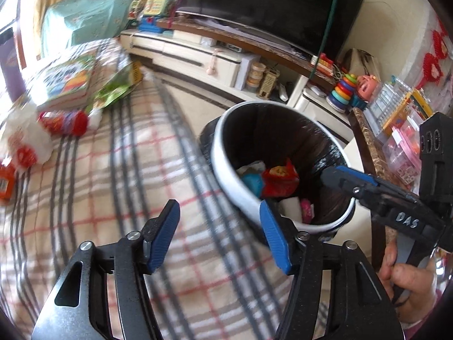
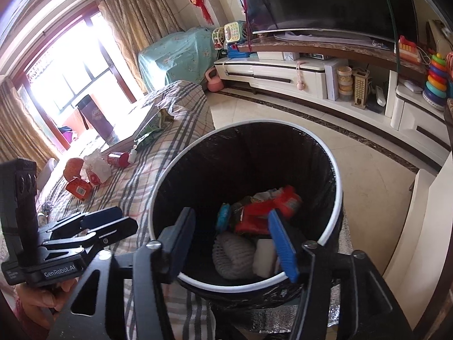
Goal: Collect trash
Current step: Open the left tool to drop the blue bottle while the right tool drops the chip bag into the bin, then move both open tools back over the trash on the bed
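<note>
A round white-rimmed trash bin [image 1: 226,153] [image 2: 337,175] with a black liner stands beside the plaid-covered bed and holds red wrappers [image 1: 279,180] [image 2: 254,218] and other scraps. My left gripper [image 1: 219,235] is open and empty over the plaid cover, next to the bin. My right gripper [image 2: 235,243] is open and empty just above the bin's mouth; it shows from the side in the left wrist view [image 1: 339,177]. More trash lies on the bed: a red bottle [image 1: 65,121] [image 2: 119,158], a white crumpled bag [image 1: 25,141] [image 2: 94,170], an orange box [image 1: 5,182] [image 2: 79,188], a green wrapper [image 1: 116,87] [image 2: 153,130].
A children's book [image 1: 68,82] lies on the plaid bed cover [image 1: 113,184]. A TV cabinet [image 2: 283,73] with toys and a large TV [image 1: 271,2] runs along the far wall. A side counter [image 1: 368,141] with plastic boxes is on the right. Tiled floor [image 2: 368,170] surrounds the bin.
</note>
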{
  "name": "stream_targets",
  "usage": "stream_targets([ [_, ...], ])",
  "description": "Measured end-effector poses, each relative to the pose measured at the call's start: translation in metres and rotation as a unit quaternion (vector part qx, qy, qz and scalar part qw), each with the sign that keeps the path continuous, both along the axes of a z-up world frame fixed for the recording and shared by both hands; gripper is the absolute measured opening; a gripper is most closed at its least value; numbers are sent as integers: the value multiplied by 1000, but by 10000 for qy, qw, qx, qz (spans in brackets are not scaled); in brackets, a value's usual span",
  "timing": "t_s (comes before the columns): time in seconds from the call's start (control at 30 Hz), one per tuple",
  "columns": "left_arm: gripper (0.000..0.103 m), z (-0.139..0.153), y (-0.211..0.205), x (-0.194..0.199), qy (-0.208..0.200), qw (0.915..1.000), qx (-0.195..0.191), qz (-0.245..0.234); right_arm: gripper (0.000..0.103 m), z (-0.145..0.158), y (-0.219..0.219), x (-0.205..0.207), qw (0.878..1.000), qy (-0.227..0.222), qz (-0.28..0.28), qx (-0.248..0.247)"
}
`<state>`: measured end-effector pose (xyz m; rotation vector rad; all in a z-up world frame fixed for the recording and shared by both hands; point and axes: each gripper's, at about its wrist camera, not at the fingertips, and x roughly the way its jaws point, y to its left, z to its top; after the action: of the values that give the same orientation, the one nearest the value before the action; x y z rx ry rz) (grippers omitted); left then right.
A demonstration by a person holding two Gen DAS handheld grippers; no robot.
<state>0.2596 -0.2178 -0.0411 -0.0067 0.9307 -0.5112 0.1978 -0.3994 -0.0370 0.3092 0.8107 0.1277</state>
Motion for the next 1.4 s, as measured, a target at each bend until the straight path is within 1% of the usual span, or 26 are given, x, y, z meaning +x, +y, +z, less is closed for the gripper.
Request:
stream_targets([
  [0.03,62,-2,7,-1,34,10000,-30,68,69,1,2,-1,10000,-19,18,13],
  [0.07,63,-3,13,-2,62,9999,-53,132,72,2,5,-2,10000,-49,38,30],
  [0.2,63,-6,40,-7,134,9990,-156,403,76,7,15,-4,9999,-136,61,54],
  [0.27,65,-7,52,-10,133,9984,-169,518,82,11,23,-5,9997,-223,71,56],
  [0.37,67,-7,68,-13,97,9975,-167,679,88,15,35,-6,9994,-314,114,74],
  [0.4,68,-7,74,-14,83,9971,-173,738,89,15,40,-6,9993,-330,138,86],
  [0.67,70,-9,119,-20,72,9924,-239,1205,91,18,79,-1,9980,-428,443,103],
  [0.97,70,-14,160,-20,132,9860,-260,1645,91,10,119,7,9959,-394,802,134],
  [1.4,70,-21,199,-14,185,9764,-256,2137,91,1,144,19,9948,-363,929,212],
])
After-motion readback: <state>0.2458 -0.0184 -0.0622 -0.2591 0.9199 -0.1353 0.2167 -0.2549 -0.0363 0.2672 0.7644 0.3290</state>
